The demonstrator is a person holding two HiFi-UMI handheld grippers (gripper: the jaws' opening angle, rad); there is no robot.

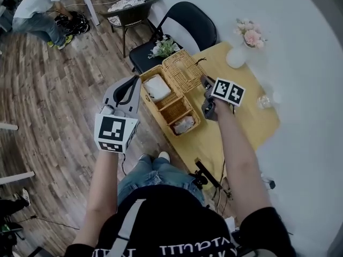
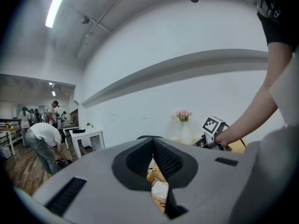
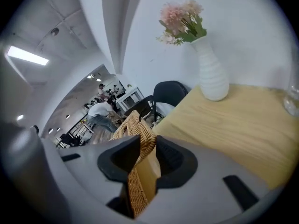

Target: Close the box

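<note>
Wicker box: I see the rectangular woven wicker box [image 1: 172,104] on the light wooden table [image 1: 246,127], close to the table edge nearest the black chair [image 1: 187,23], with its compartments uncovered.
Lid: the woven wicker lid [image 1: 185,71] is swung back on the far side, towards the white vase of pink flowers [image 1: 236,57]; not yet closed.
Right gripper: the right gripper [image 3: 142,153] is clamped on the lid's free edge, and wicker fills the gap between its pads.
Left gripper: the left gripper [image 1: 134,80] hangs off the table beside the box, jaws together on nothing.
Contents: a white folded item [image 1: 157,86] lies in one compartment and a pale bundle [image 1: 184,125] in another.
Step, as I judge it: swinging the lid over the box.
Risk, slip: the pads hold only a thin woven rim, so a twist of my wrist could let it spring free.
Risk, shift: nothing braces the box, so dragging the lid could slide it towards the table edge.
Risk, jam: contents standing proud could keep the lid from seating.
</note>
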